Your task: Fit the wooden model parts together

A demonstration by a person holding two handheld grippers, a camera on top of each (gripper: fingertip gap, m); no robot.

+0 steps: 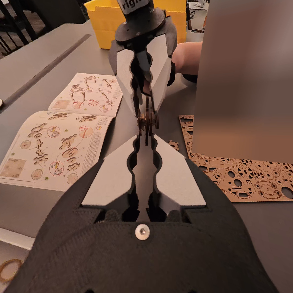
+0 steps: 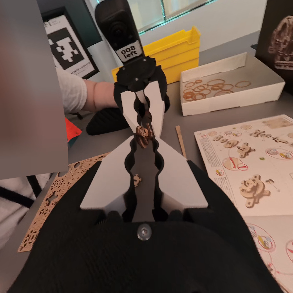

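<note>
A small wooden assembly of stacked discs and gears (image 1: 141, 122) hangs above the grey table, held from both sides. My left gripper (image 1: 145, 136) comes up from the bottom of the left wrist view, its tips closed on the assembly's near edge. My right gripper (image 1: 145, 112) comes down from above and pinches the far edge. In the right wrist view the right gripper (image 2: 143, 138) grips a round disc of the assembly (image 2: 142, 140), and the left gripper (image 2: 145, 129) holds the part just behind it. A loose small wooden gear (image 1: 173, 144) lies on the table below.
A laser-cut wooden parts sheet (image 1: 237, 182) lies on one side and an open instruction booklet (image 1: 55, 150) on the other. A yellow bin (image 2: 174, 52) and a white box of rubber bands (image 2: 229, 95) stand behind. A thin wooden stick (image 2: 180, 139) lies by the booklet. My two grippers' fingertips are within a few centimetres of each other. The left tips stand about 8 cm off the thin wooden stick (image 2: 180, 139).
</note>
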